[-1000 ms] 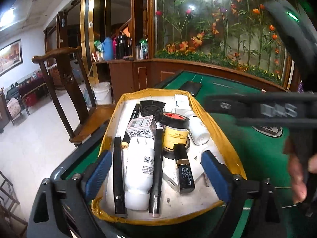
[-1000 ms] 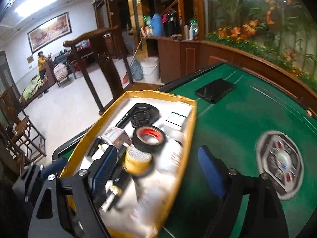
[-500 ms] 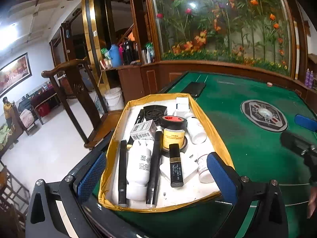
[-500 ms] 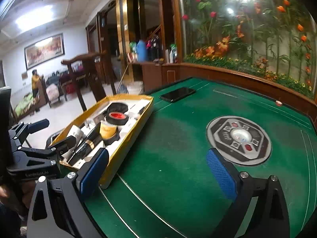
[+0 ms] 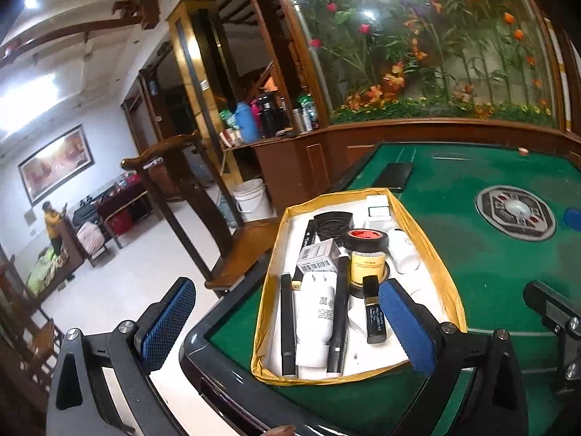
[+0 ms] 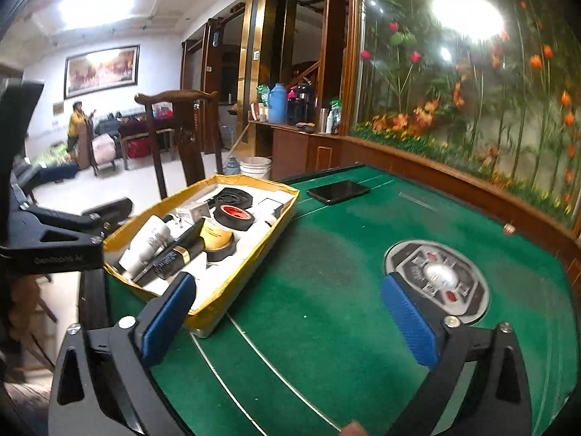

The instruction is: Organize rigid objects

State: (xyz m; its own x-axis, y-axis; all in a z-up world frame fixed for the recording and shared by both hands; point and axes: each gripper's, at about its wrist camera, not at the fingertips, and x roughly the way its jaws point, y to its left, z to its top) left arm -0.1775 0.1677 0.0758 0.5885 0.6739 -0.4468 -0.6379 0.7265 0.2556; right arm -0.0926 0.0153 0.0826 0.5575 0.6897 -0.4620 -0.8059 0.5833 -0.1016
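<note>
Left gripper (image 5: 287,323) is hanging over the near corner of the table (image 5: 490,265), jaws spread wide with nothing between them; blue pads (image 5: 406,327) are showing a fine knurled grid on black angular arms. Right gripper (image 6: 290,321) is sitting over bare felt just right of the tray (image 6: 236,290), its jaws having just been opening, now wide and empty too.

Tray is a shallow rectangular box, yellow paper rim, white floor, lying on the near left part of the green felt, one corner close to the table's glossy black edge.

Inside the tray, near end: two long black sticks (image 5: 287,327) lying lengthwise, a white plastic bottle (image 5: 314,312) on its side between them, a short black rectangular tube (image 5: 374,309) with a gold band to their right. Mid tray: yellow round jar (image 5: 366,265) standing, with a black tape roll (image 5: 365,238), red-cored, leaning on top of it; a barcoded carton (image 5: 316,254) to its left, a white bottle (image 5: 403,250) to its right. Far end: a black ribbed round part (image 5: 332,221) and a white box (image 5: 377,207).

Just beyond the tray a flat black phone (image 6: 337,190) is lying on the felt. Right of the tray, well apart, a round grey metal hub (image 6: 435,279) with red buttons is set in the table centre. Beyond the tray's left side a dark carved wooden chair (image 5: 181,196) is standing on the pale tiled floor.
</note>
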